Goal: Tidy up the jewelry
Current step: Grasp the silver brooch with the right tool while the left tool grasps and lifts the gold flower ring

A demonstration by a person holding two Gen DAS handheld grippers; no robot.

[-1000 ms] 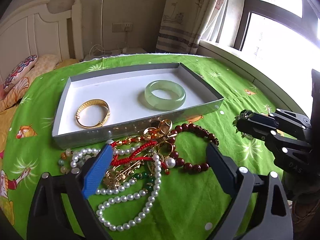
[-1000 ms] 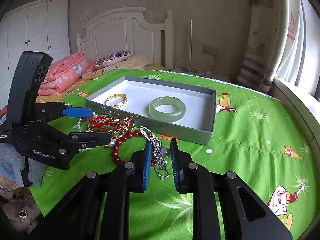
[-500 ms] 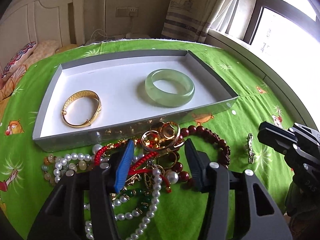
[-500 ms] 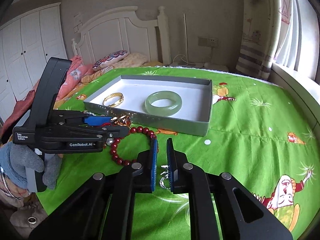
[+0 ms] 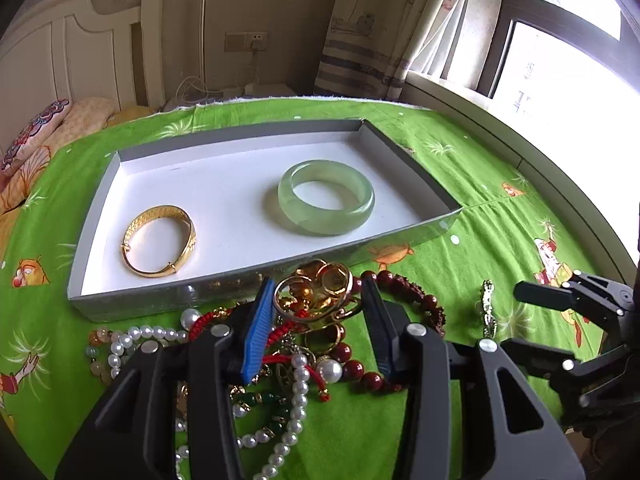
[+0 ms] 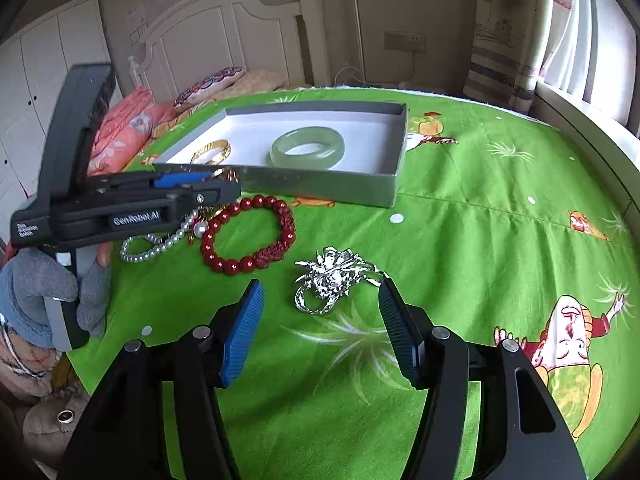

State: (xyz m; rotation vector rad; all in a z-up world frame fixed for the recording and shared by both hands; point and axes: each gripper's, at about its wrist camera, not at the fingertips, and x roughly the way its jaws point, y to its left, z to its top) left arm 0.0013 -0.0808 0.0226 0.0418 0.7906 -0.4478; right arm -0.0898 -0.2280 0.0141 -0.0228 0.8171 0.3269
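Observation:
A tangled jewelry pile lies on the green cloth in front of the grey tray (image 5: 248, 280). My left gripper (image 5: 316, 284) stands over the pile, its jaws closing around a cluster of gold rings (image 5: 320, 294) that sits between the pads. A red bead bracelet (image 5: 404, 296) and a pearl necklace (image 5: 296, 400) lie around it. In the tray rest a jade bangle (image 5: 326, 204) and a gold bangle (image 5: 160, 242). My right gripper (image 6: 320, 286) is opening, with a silver piece (image 6: 332, 276) lying loose on the cloth between its fingertips, which stand apart from it.
A gloved hand (image 6: 44, 292) holds the left gripper (image 6: 224, 184) at the left. A white headboard (image 6: 240, 40) and pillows (image 6: 132, 128) are behind the tray (image 6: 320, 188). A window ledge (image 5: 500, 128) runs along the right. Bare green cloth (image 6: 480, 220) spreads to the right.
My right gripper let go of the silver piece, which now lies on the cloth, and its jaws spread. My left gripper moved forward over the pile and narrowed around the gold rings.

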